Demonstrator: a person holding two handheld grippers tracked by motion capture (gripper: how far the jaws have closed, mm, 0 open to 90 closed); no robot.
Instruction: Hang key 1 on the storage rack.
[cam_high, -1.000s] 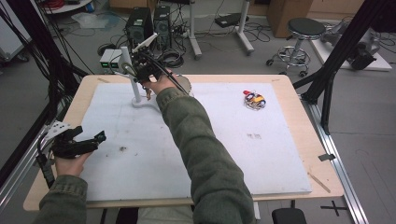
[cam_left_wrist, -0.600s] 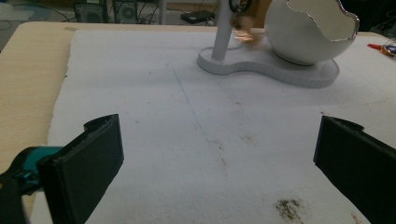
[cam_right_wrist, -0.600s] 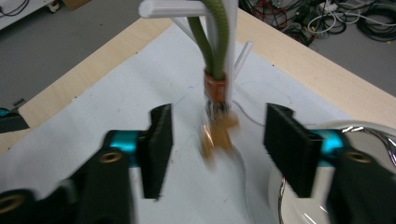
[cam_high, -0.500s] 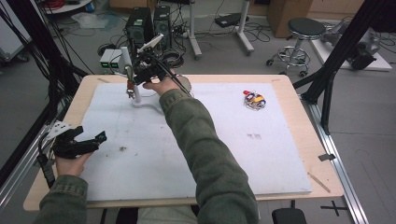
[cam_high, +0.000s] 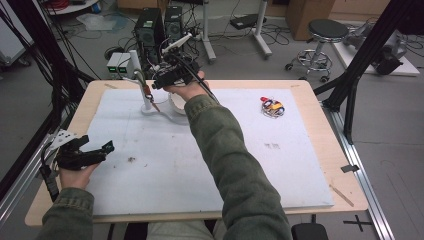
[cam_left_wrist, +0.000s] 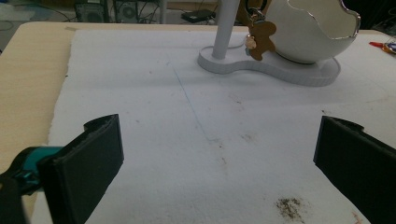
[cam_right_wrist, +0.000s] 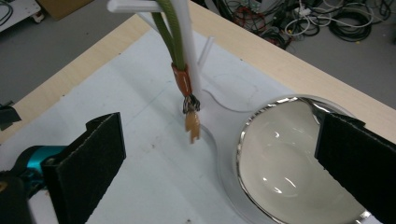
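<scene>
My right gripper (cam_high: 156, 84) sits just above the white plastic stand w/ upright post and egg-shaped bowl (cam_high: 146, 102), jaws just been opening, now wide apart w/ nothing between them. The keychain on a green strap w/ a small brown gingerbread charm (cam_right_wrist: 192, 122) hangs from the stand's crossbar, beside the post (charm dangling free of the base). Left gripper (cam_high: 95, 151) rests well in front of the stand, near the white foam mat's (cam_high: 280, 165) edge, jaws spread, empty
</scene>
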